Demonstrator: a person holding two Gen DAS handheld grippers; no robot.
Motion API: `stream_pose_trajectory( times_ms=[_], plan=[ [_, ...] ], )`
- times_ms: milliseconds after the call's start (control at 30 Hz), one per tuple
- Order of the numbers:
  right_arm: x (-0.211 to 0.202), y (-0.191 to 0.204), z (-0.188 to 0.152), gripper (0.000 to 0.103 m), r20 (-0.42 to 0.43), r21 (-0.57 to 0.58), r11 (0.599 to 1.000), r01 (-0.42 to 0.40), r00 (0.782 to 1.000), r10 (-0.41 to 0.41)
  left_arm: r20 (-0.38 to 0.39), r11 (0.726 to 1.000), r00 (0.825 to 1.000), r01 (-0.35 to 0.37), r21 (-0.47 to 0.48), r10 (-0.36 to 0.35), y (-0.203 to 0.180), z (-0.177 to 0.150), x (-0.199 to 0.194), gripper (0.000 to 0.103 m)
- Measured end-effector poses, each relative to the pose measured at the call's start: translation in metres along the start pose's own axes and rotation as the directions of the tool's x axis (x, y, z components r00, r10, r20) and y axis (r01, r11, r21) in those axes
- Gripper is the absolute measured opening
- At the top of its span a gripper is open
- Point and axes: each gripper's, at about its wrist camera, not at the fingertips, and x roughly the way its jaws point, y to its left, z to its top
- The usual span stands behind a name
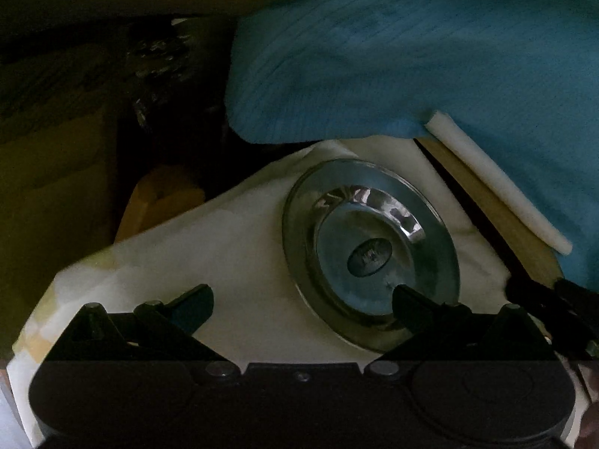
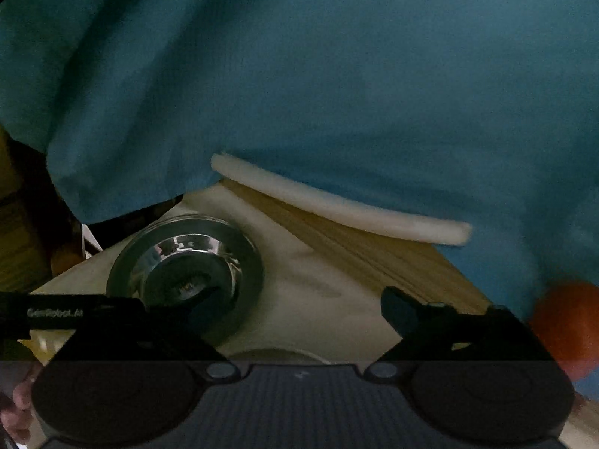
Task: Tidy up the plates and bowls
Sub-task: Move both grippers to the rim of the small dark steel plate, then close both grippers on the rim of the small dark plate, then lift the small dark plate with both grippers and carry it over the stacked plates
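Steel bowl (image 1: 370, 254) sits upside down on the white cloth (image 1: 232, 247) (plate beneath it). My left gripper (image 1: 301, 308) and right gripper (image 2: 295, 314) both gape wide, holding nothing, near its rim.

A dim home dining spot: a steel plate (image 1: 370, 254) upside down on a white cloth (image 1: 239, 247) covering a wooden desk (image 2: 359, 250).

The blue garment (image 2: 318, 75) fills the upper right-wrist view and hides whatever lies beyond it. An orange object (image 2: 565, 321) is cut off at the right edge, unidentifiable. In the left-wrist view, the dark clutter (image 1: 157, 60) at upper left is unreadable.
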Motion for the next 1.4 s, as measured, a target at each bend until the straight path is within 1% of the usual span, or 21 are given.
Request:
stream_pose_trajectory(
  times_ms=[100,200,300,367,400,433,467,500,533,567,667,700,767,800,833,867,1133,1200,1400],
  plan=[
    [0.020,0.003,0.005,0.084,-0.041,0.009,1.000,-0.027,0.999,0.027,-0.006,0.999,1.000,-0.002,0.035,0.003,0.000,0.004,0.002,0.095],
    [0.036,0.007,0.008,0.080,-0.081,0.008,0.999,-0.051,0.995,0.051,-0.003,0.999,1.000,0.006,0.040,-0.006,0.005,0.007,0.004,0.087],
    [0.046,0.012,0.008,0.068,-0.107,0.010,0.997,-0.071,0.992,0.072,-0.003,0.999,1.000,0.010,0.030,-0.010,0.009,0.010,0.003,0.080],
    [0.051,0.017,0.008,0.063,-0.114,0.003,0.997,-0.083,0.990,0.083,0.001,0.999,1.000,0.008,0.051,-0.008,0.009,0.010,0.002,0.074],
    [0.053,0.020,0.008,0.060,-0.118,-0.003,0.996,-0.091,0.989,0.090,0.003,0.998,1.000,0.008,0.057,-0.008,0.009,0.010,0.003,0.069],
    [0.056,0.022,0.009,0.058,-0.106,-0.004,0.996,-0.087,0.991,0.086,0.004,0.998,1.000,0.007,0.062,-0.007,0.009,0.009,0.002,0.066],
    [0.058,0.024,0.008,0.057,-0.112,-0.003,0.996,-0.090,0.990,0.089,0.005,0.998,1.000,0.007,0.065,-0.007,0.010,0.009,0.003,0.066],
    [0.061,0.025,0.007,0.056,-0.120,0.001,0.996,-0.091,0.989,0.091,0.006,0.998,1.000,0.009,0.066,-0.009,0.010,0.010,0.003,0.063],
    [0.062,0.025,0.007,0.054,-0.125,0.004,0.996,-0.091,0.988,0.091,0.006,0.998,1.000,0.011,0.066,-0.011,0.010,0.010,0.004,0.056],
    [0.065,0.025,0.006,0.053,-0.132,0.008,0.996,-0.092,0.987,0.092,0.006,0.998,1.000,0.011,0.065,-0.012,0.010,0.011,0.005,0.054],
    [0.071,0.026,0.004,0.045,-0.155,0.021,0.995,-0.095,0.983,0.098,0.008,0.998,1.000,0.012,0.060,-0.012,0.010,0.010,0.005,0.047],
    [0.073,0.026,0.003,0.043,-0.159,0.029,0.994,-0.101,0.982,0.104,0.010,0.998,1.000,0.011,0.059,-0.012,0.011,0.010,0.004,0.042],
    [0.074,0.026,0.002,0.037,-0.154,0.044,0.993,-0.111,0.981,0.117,0.011,0.998,1.000,0.026,0.055,-0.026,0.010,0.009,0.004,0.036],
    [0.074,0.026,0.002,0.031,-0.154,0.050,0.991,-0.122,0.980,0.128,0.010,0.998,0.999,0.039,0.051,-0.039,0.011,0.009,0.003,0.030],
    [0.074,0.027,0.002,0.031,-0.153,0.053,0.991,-0.126,0.979,0.133,0.007,0.997,0.998,0.054,0.047,-0.055,0.011,0.008,0.002,0.021],
    [0.074,0.028,0.001,0.030,-0.150,0.053,0.991,-0.122,0.980,0.129,0.005,0.997,0.998,0.064,0.046,-0.065,0.011,0.008,0.002,0.022],
    [0.071,0.030,-0.006,0.028,-0.116,0.058,0.990,-0.128,0.984,0.135,0.016,0.997,0.998,0.063,0.035,-0.063,0.012,0.004,-0.002,0.021],
    [0.061,0.023,-0.006,0.028,-0.111,0.057,0.989,-0.133,0.984,0.138,0.020,0.998,0.998,0.062,0.033,-0.063,0.012,0.003,-0.004,0.021],
    [0.047,0.020,-0.006,0.027,-0.078,0.059,0.988,-0.141,0.986,0.146,0.046,0.997,0.996,0.074,0.036,-0.075,0.011,0.004,-0.014,0.021]
  ],
)
